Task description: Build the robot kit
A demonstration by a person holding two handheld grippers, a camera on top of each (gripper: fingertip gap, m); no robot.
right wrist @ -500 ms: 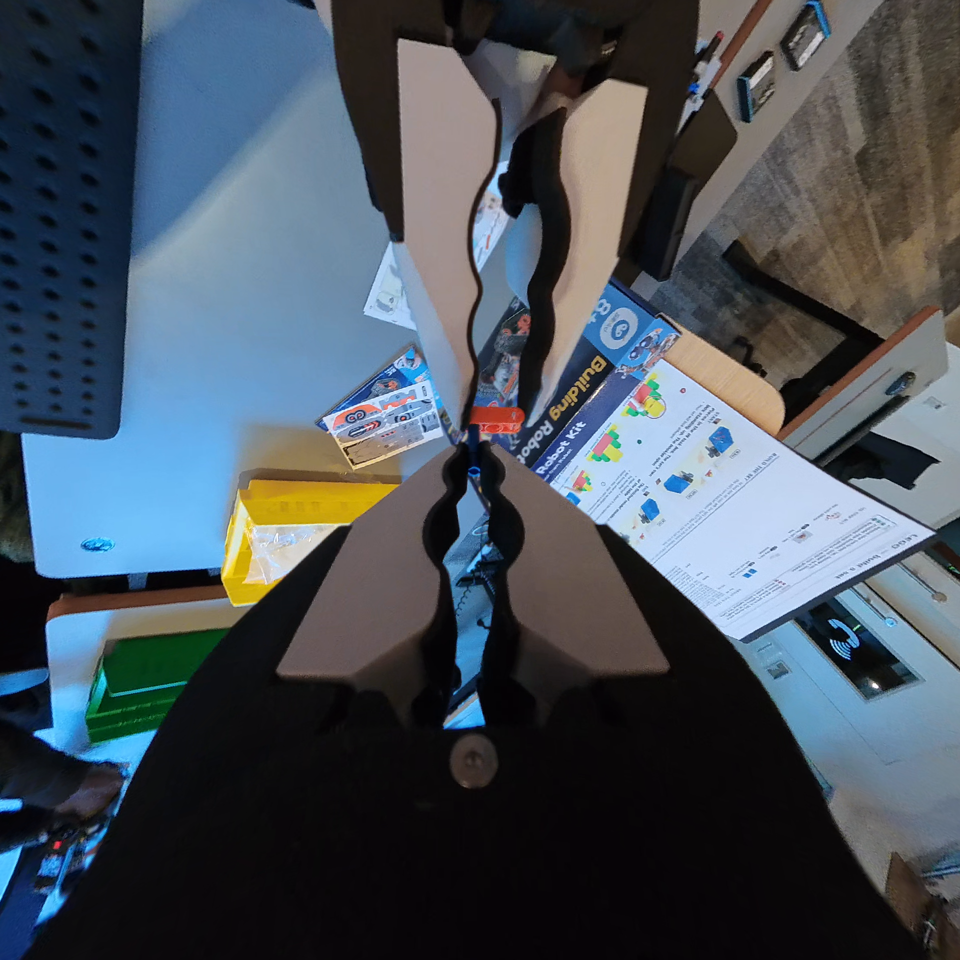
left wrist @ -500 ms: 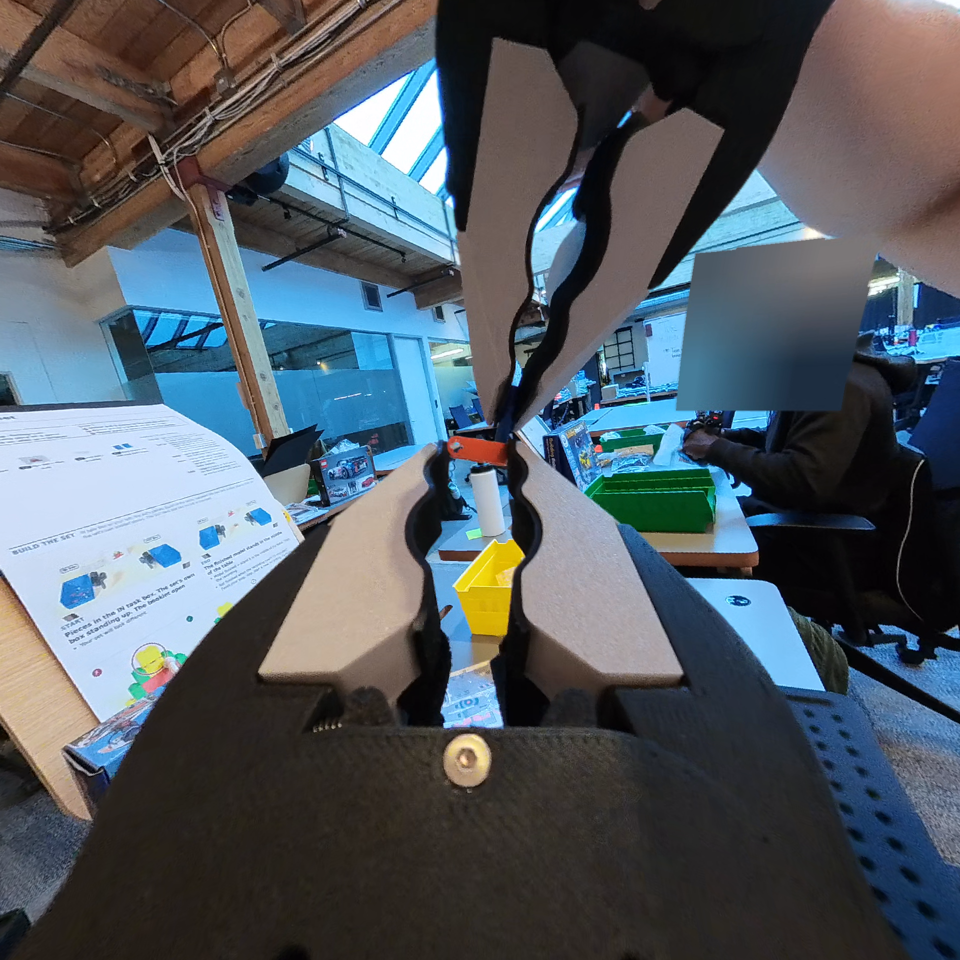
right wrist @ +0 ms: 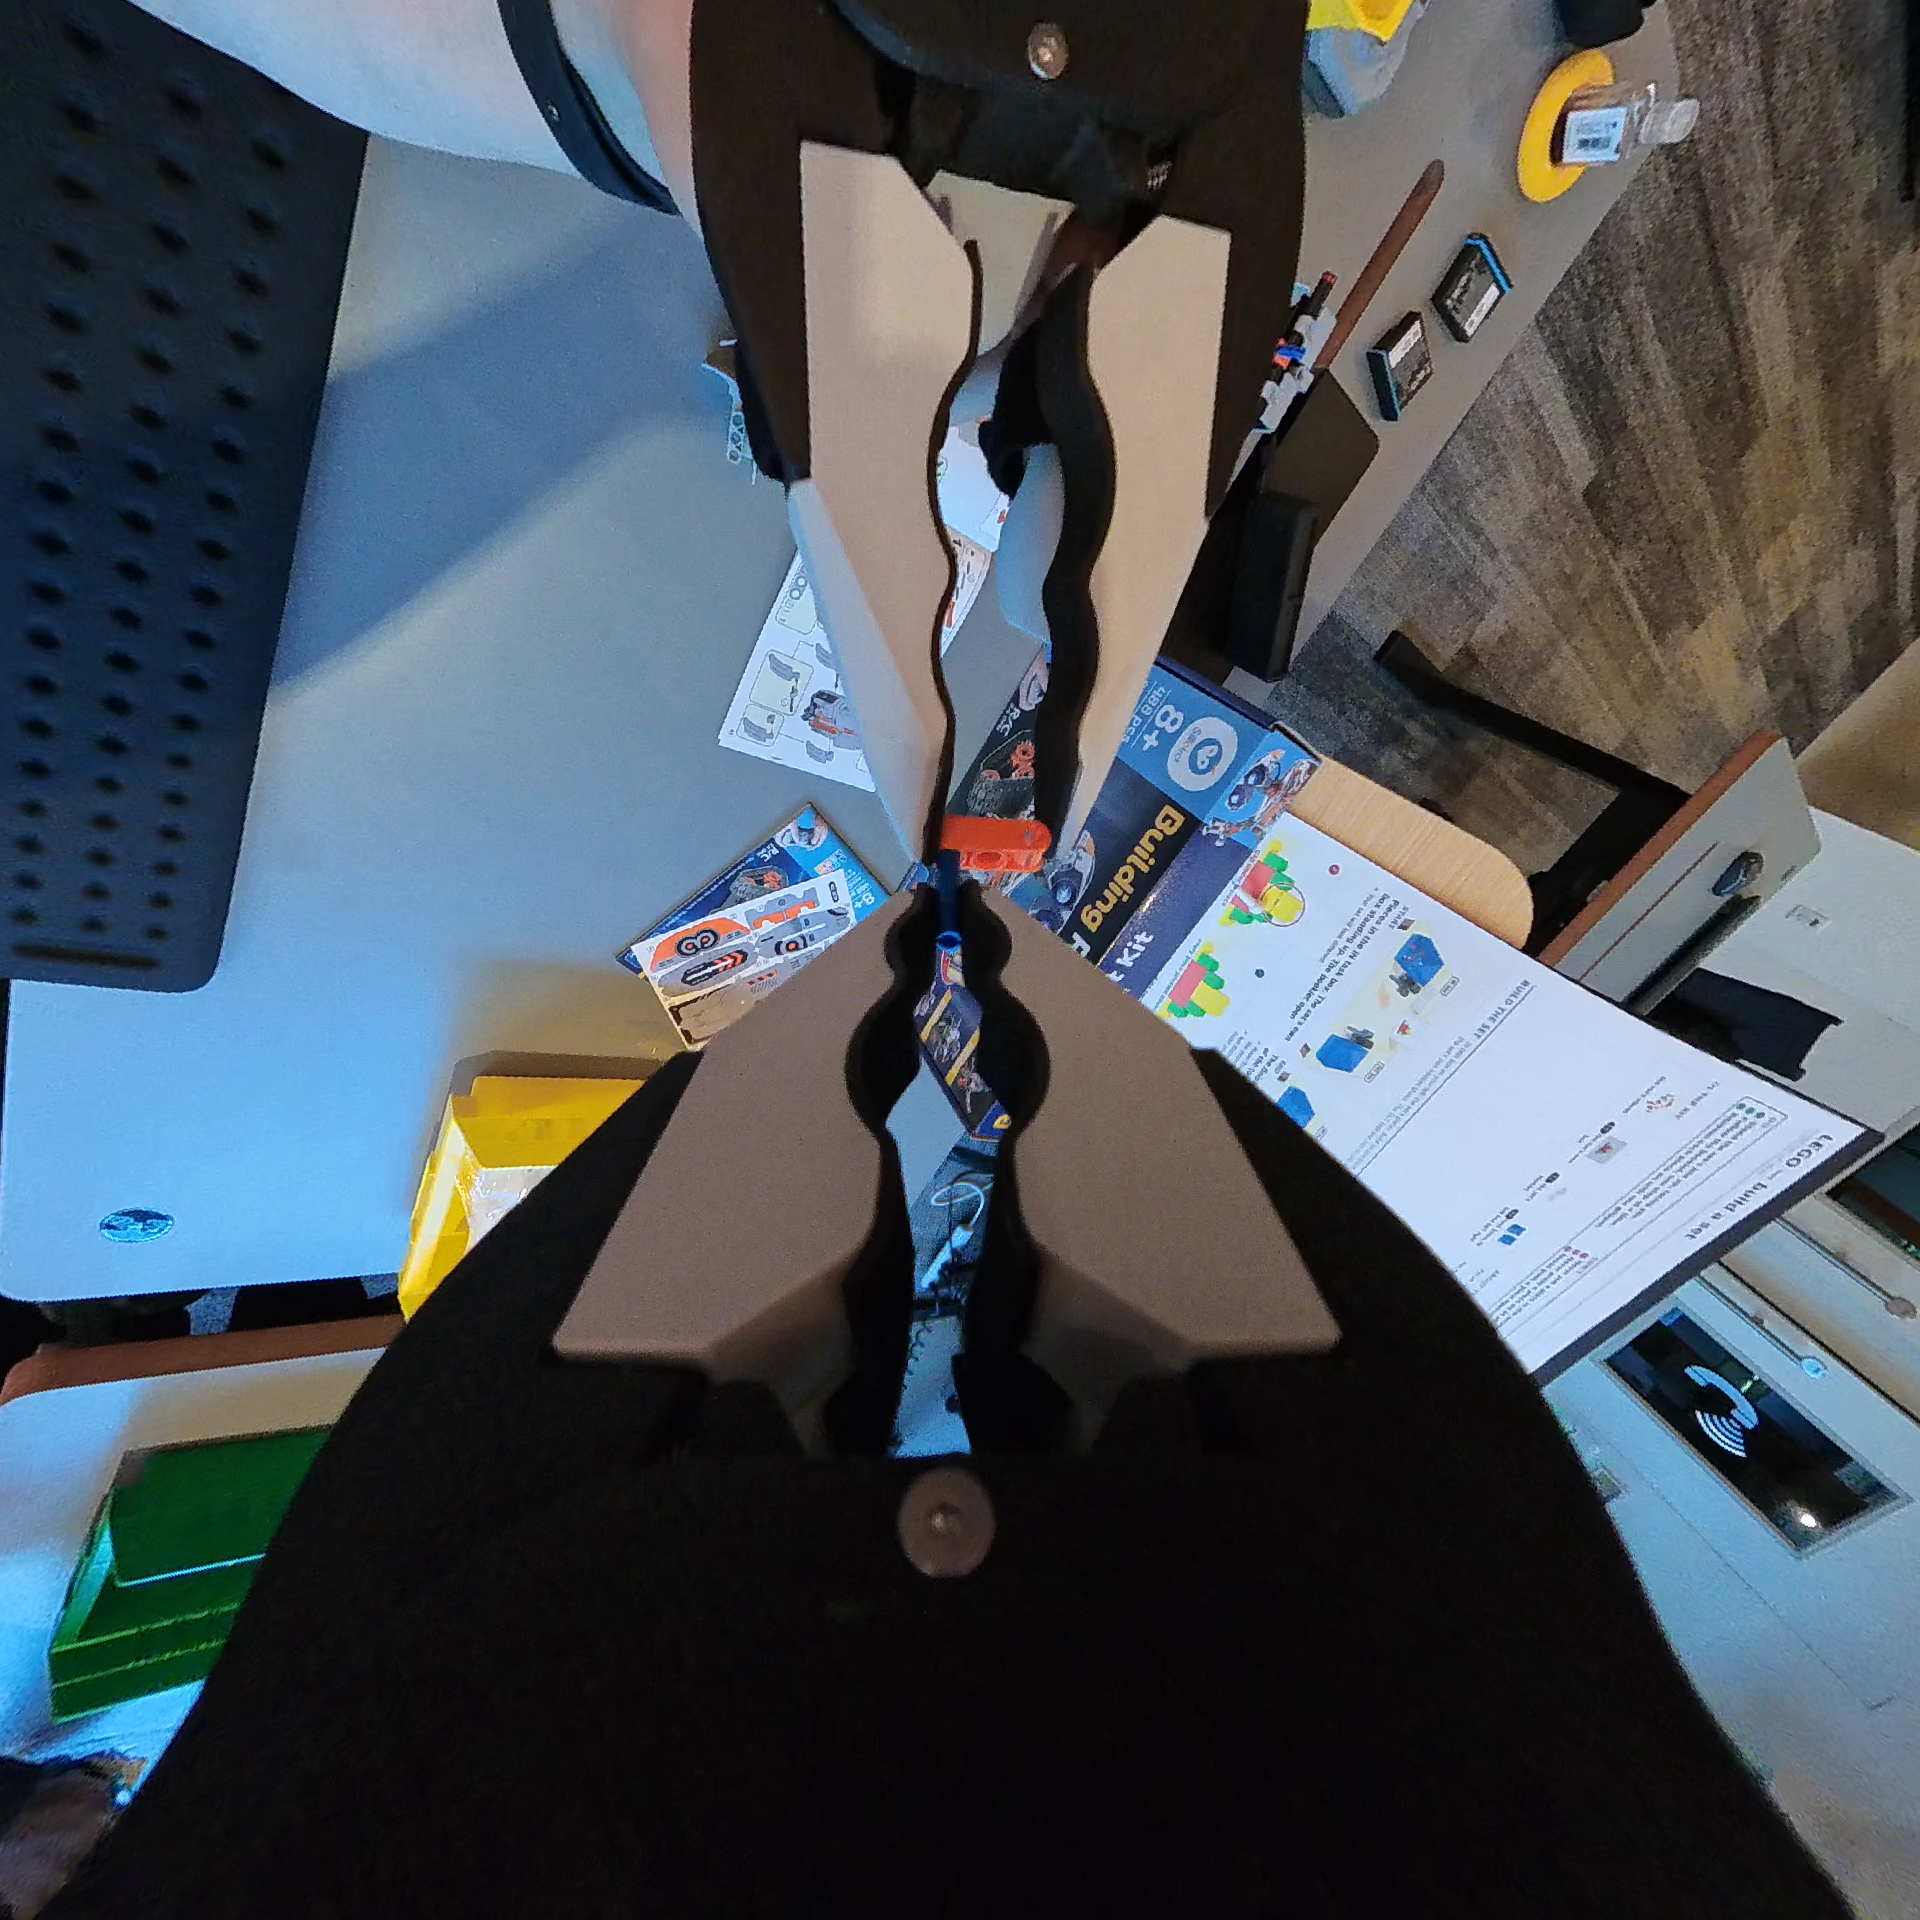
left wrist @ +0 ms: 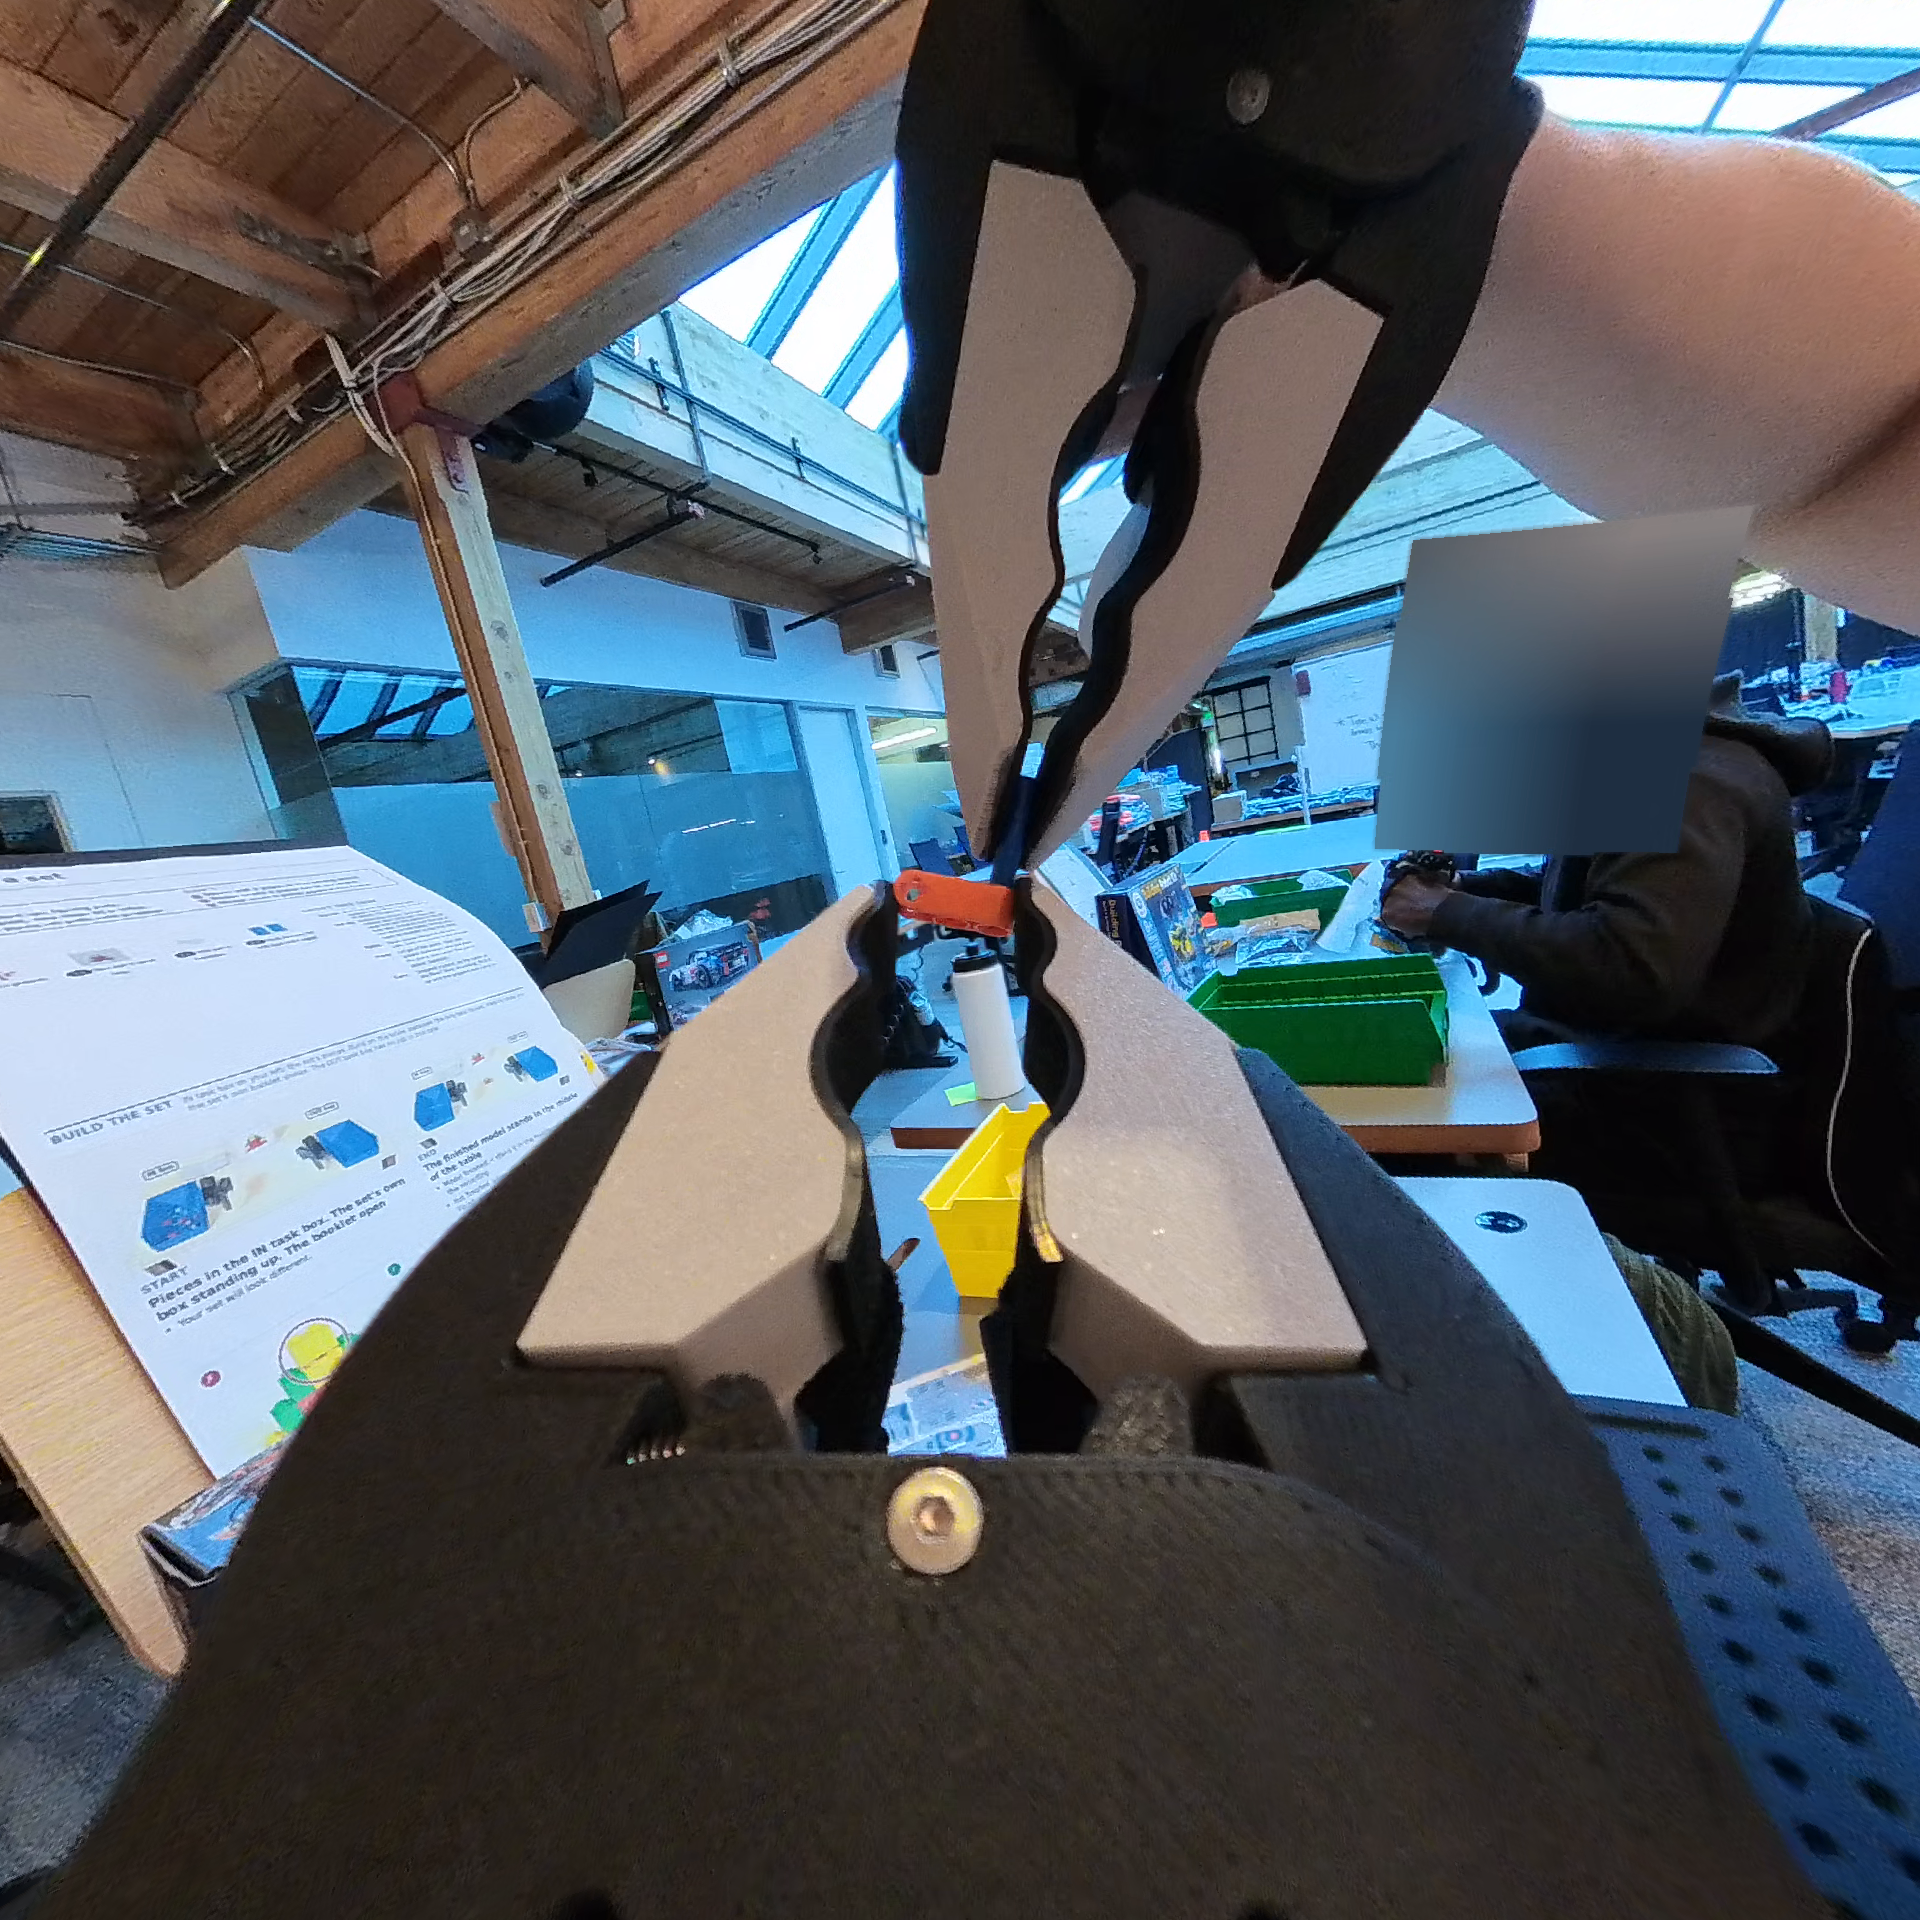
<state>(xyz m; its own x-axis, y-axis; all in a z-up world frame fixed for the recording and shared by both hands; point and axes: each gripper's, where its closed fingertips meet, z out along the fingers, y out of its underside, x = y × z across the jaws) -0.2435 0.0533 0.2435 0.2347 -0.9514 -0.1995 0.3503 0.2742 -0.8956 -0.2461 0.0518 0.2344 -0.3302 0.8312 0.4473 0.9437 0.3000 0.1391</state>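
Left wrist view: the left hand-held gripper (left wrist: 954,902) is closed on an orange piece (left wrist: 954,900), pinched crosswise between its tips.
Opposite gripper: the right hand-held gripper (left wrist: 1006,844) comes down from above, tip to tip with the left one, clamped on a dark blue pin (left wrist: 1013,831).
Pin and piece: the pin's lower end meets the orange piece at its right end; whether it sits inside a hole I cannot tell.
Right wrist view: the blue pin (right wrist: 945,914) runs lengthwise between the right gripper's fingertips (right wrist: 940,902), and the orange piece (right wrist: 992,840) lies across just beyond them, in the left gripper's tips (right wrist: 987,836).
Height: both parts are held in the air, well above the worktop (right wrist: 436,727).
Worktop: a yellow bin (right wrist: 488,1164), a kit box (right wrist: 1153,862), leaflets (right wrist: 758,935) and a tilted instruction sheet (right wrist: 1507,1101).
Behind: green bins (left wrist: 1340,1013), a white bottle (left wrist: 982,1023), and a seated person (left wrist: 1621,935) at another table.
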